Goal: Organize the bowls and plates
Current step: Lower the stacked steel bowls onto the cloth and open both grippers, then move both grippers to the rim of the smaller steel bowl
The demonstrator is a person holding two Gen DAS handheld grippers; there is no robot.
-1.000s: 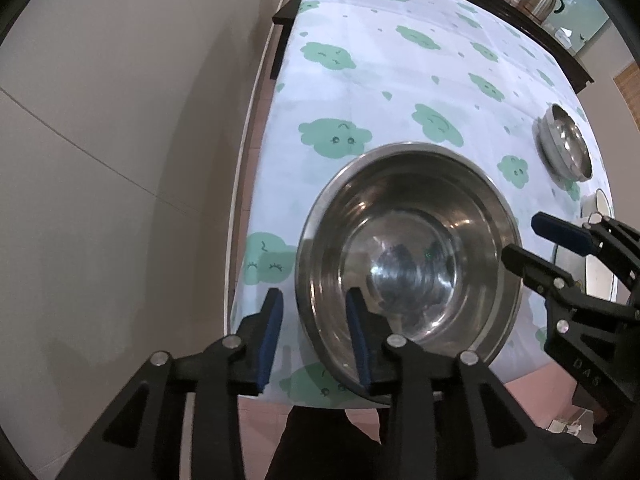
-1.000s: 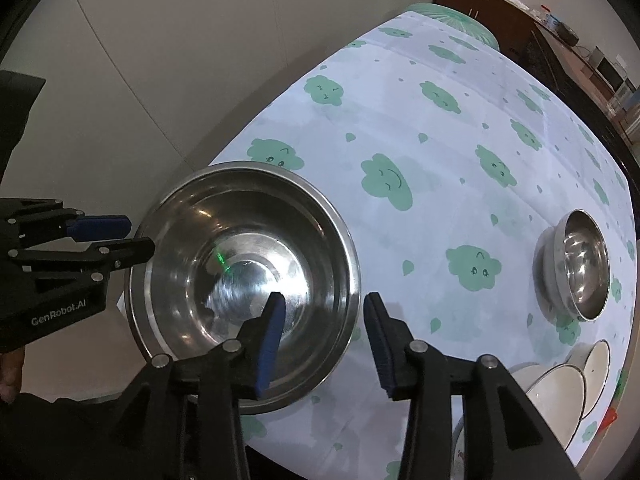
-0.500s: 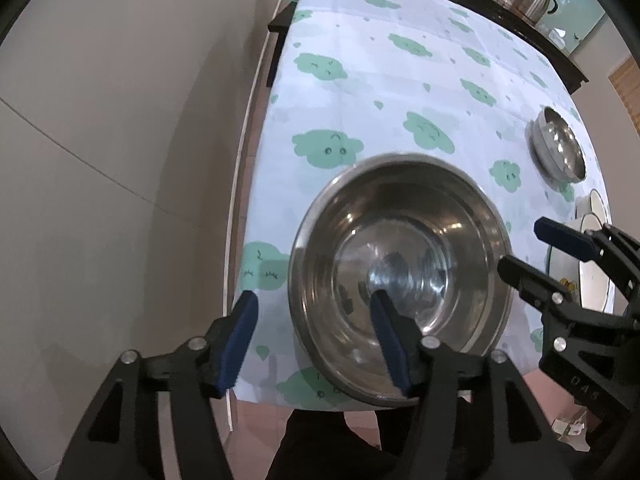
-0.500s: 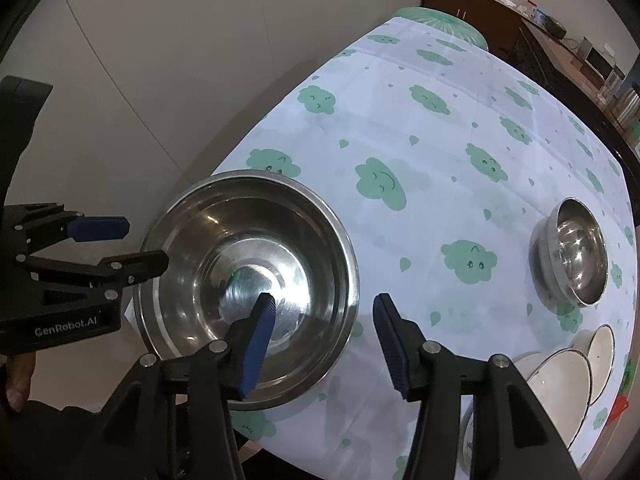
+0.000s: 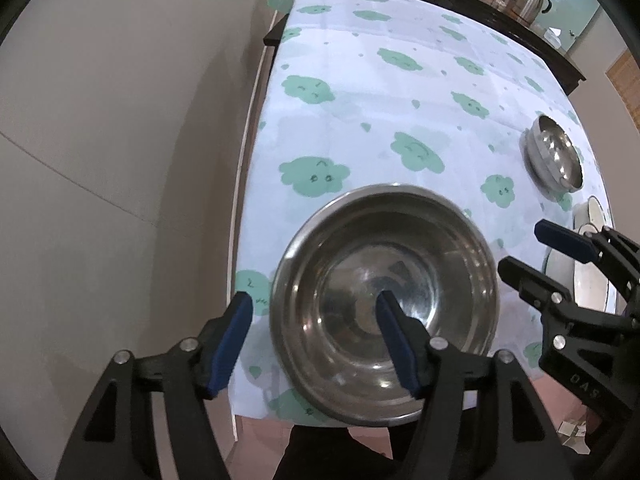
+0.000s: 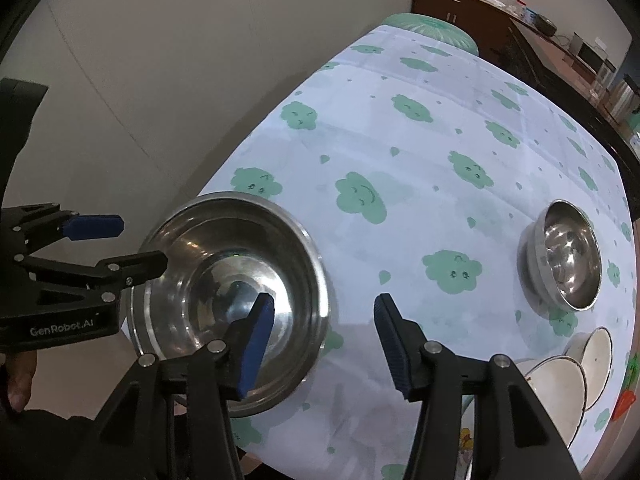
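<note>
Left wrist view looks down on a large round stainless-steel bowl (image 5: 386, 300) sitting upright at the near corner of the tabletop (image 5: 400, 100), which wears a white cloth printed with green clouds; the left gripper (image 5: 314, 342) has its jaws spread astride the bowl's near-left rim, 1 blue pad outside and 1 over the basin, neither pressing the metal. Right wrist view shows the right gripper (image 6: 324, 344) with jaws likewise parted across the same bowl's right rim (nothing pinched), while a smaller round steel bowl (image 6: 564, 256) stands well apart and 3 white plates (image 6: 568, 376) overlap near the tabletop's edge.
</note>
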